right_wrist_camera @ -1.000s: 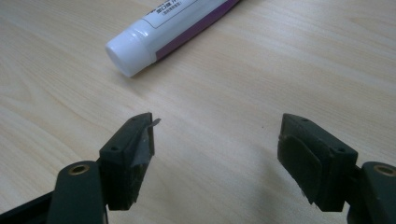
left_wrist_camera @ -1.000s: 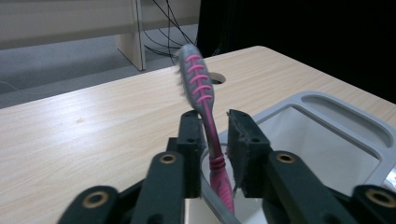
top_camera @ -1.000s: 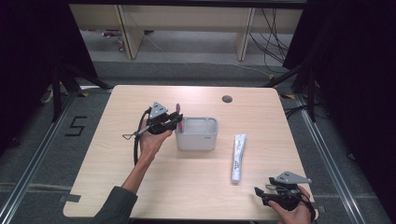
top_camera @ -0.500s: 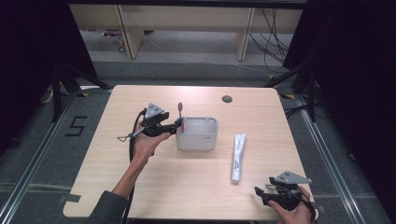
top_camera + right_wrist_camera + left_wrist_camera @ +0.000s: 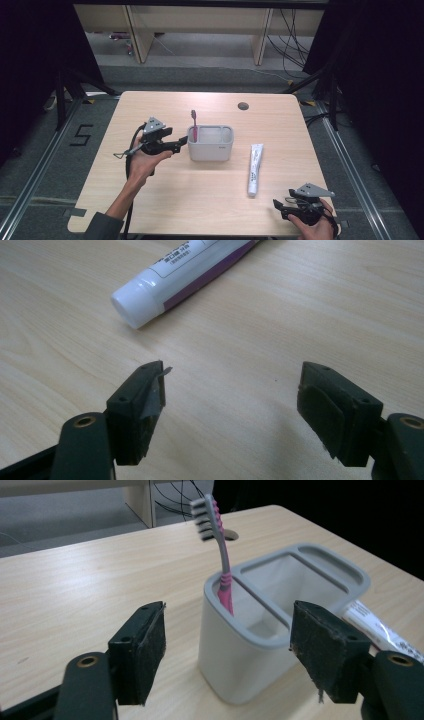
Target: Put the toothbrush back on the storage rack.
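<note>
Pink toothbrush (image 5: 220, 555) stood upright in the grey holder (image 5: 235, 665), left gripper (image 5: 227, 652) just beside the holder, jaws just opened wide, nothing gripped, brush beyond the fingers (image 5: 142, 647).

Even overhead light, soft shadows, dark surround, slightly soft focus

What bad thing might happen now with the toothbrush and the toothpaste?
The toothbrush leans at one end of the grey holder, so a bump from the left tongs, just opened beside it, might tip it. The toothpaste lies flat; the right tongs, open near its cap, could push it along instead of gripping.
</note>
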